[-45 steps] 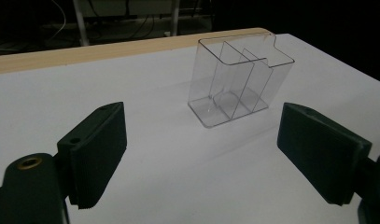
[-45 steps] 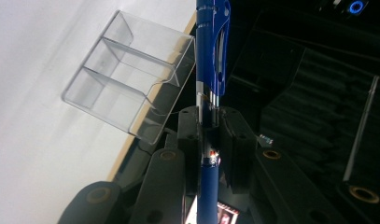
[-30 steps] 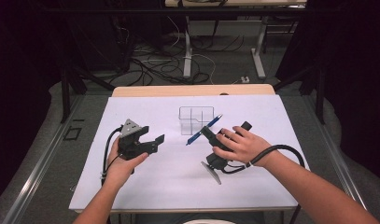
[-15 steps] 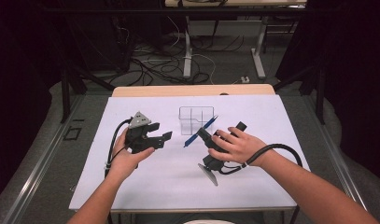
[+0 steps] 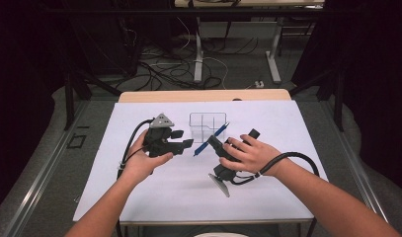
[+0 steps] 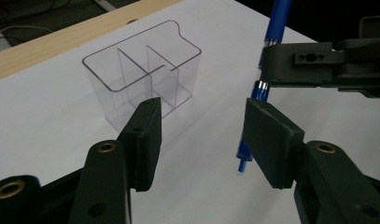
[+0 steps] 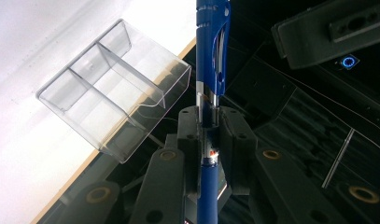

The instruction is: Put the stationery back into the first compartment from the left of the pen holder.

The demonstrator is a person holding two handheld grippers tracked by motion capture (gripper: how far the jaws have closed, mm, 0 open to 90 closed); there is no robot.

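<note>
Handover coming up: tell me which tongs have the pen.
The right tongs, clamped on the blue pen; the left tongs stand apart with nothing between them.

Clear glossy plastic organizer (image 6: 145, 79), shiny blue plastic pen (image 7: 211, 56), matt white tabletop (image 5: 154, 192)

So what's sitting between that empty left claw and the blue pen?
Nothing but bare white table cover. In the left gripper view, the left claw has only that surface ahead before the pen, which the right claw holds.
</note>
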